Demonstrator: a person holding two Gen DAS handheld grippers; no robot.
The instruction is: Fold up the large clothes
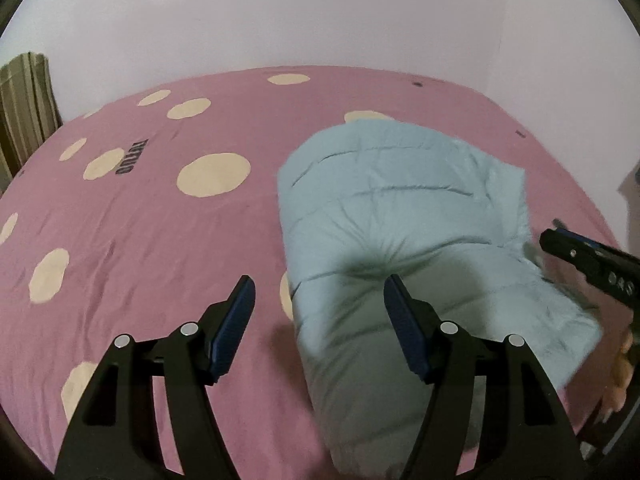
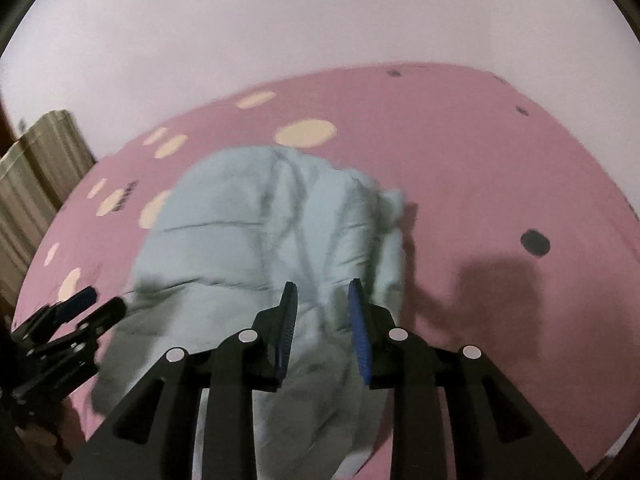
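A light blue quilted puffer jacket (image 1: 400,208) lies folded in a thick bundle on the pink bed sheet (image 1: 140,240). My left gripper (image 1: 319,284) hovers open over the jacket's near left edge, its jaws wide apart and holding nothing. In the right wrist view the jacket (image 2: 260,240) fills the middle. There my right gripper (image 2: 323,286) hangs just above it with a narrow gap between the blue pads (image 2: 360,332), and no cloth is pinched. The left gripper (image 2: 105,298) shows at the jacket's left side, and the right gripper (image 1: 552,236) at its right side.
The pink sheet (image 2: 480,160) has cream dots and a few dark ones. A plain pale wall rises behind the bed. A striped curtain (image 1: 24,112) hangs at the far left. A hand (image 1: 624,360) shows at the right edge, by the bed's near edge.
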